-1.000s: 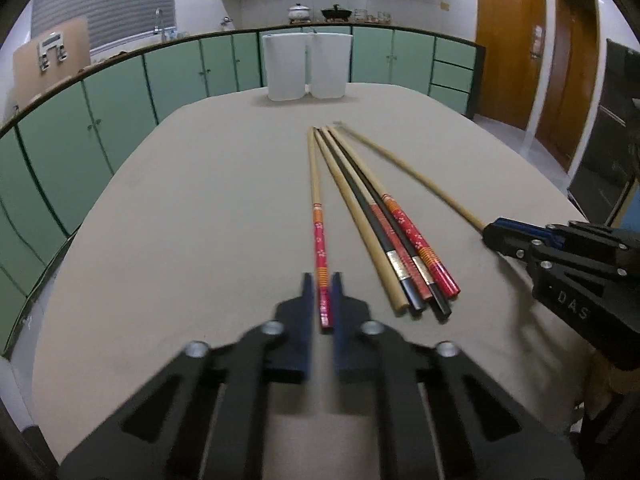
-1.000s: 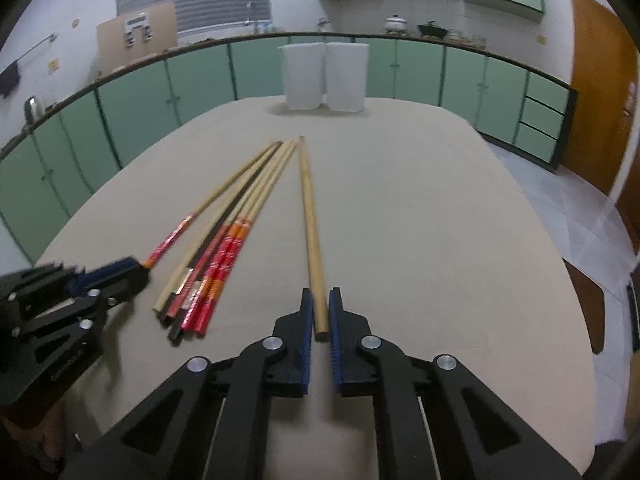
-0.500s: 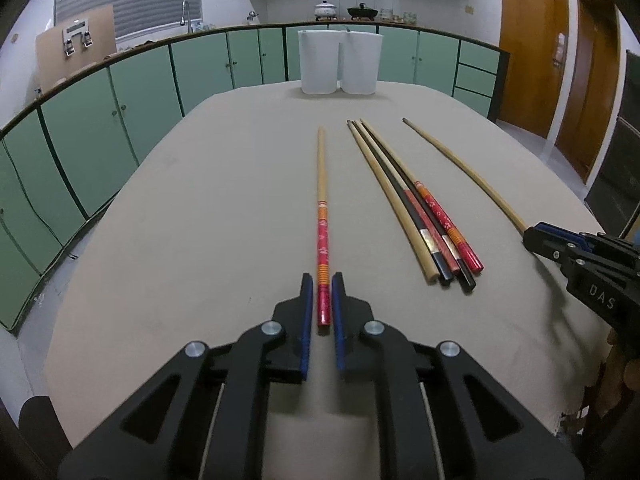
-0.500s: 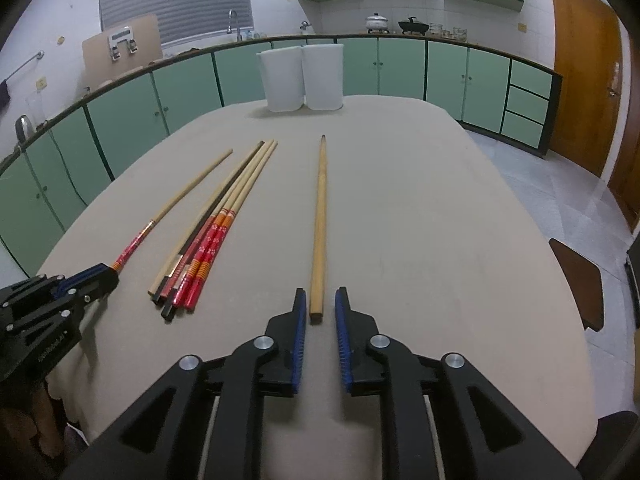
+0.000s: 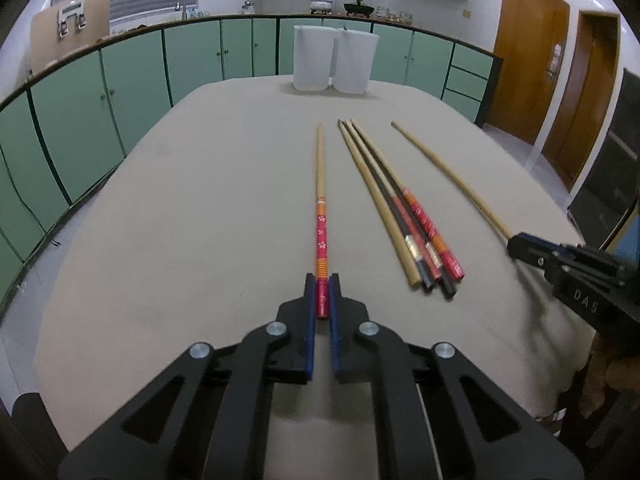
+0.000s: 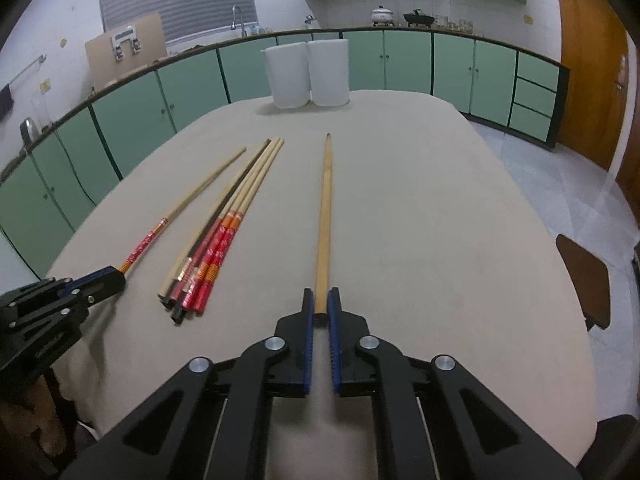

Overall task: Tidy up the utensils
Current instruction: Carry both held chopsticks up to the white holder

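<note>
Both chopsticks now lie apart from the bundle (image 5: 416,240); each hand-held gripper pinches one.

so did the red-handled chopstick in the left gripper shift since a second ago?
Yes. The red-handled chopstick was against the chopstick bundle; now, held by the left gripper, it lies apart, left of it.

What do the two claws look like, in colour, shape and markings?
Both claws are alike. The left claw and the right claw each have two flat black fingers lined with ribbed blue pads, on angular black linkage arms with silver round pins. Seen from the side, the right claw's body carries the raised letters DAS.
</note>
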{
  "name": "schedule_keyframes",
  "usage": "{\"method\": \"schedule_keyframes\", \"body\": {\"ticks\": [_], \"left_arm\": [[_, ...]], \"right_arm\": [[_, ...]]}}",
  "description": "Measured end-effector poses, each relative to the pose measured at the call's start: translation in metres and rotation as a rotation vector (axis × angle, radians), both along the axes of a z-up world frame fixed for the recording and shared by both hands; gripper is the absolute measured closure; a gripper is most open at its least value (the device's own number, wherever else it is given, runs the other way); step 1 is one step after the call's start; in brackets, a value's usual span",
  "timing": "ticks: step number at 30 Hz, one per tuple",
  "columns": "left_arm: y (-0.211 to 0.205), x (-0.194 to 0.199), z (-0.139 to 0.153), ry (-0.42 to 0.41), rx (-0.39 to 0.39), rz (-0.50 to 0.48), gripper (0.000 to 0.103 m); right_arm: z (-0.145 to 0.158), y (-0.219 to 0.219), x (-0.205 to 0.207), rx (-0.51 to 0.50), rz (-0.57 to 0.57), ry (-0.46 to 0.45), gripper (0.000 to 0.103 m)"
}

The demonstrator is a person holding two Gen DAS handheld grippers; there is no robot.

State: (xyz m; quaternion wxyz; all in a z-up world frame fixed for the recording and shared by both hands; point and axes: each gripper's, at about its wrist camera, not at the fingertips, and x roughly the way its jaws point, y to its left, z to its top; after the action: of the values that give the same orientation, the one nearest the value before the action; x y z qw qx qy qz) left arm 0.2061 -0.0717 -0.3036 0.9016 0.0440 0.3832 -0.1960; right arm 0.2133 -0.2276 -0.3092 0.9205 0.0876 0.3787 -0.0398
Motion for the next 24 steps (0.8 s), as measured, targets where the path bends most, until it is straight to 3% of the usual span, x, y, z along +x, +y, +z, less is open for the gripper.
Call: {"method": "schedule_keyframes", "body": {"ticks": [7,17,24], "left_arm": [[0.011,-0.007,0.059,-0.023,-0.068,0.027,0.098],[0.013,-0.005,0.148,-0.114,-0.086,-0.032,0.098],[0.010,0.022,0.176,-0.071,-0.078,-0.089,0.098]], "right_arm": [[0.062,-0.007,-0.015,0.005,0.014,-0.024,0.096],[0.182,-0.013,-0.005,-0.078,0.113,-0.117,0.096],[0.210,-0.018,0.037,-0.090,0.189,-0.058,0.096]]}}
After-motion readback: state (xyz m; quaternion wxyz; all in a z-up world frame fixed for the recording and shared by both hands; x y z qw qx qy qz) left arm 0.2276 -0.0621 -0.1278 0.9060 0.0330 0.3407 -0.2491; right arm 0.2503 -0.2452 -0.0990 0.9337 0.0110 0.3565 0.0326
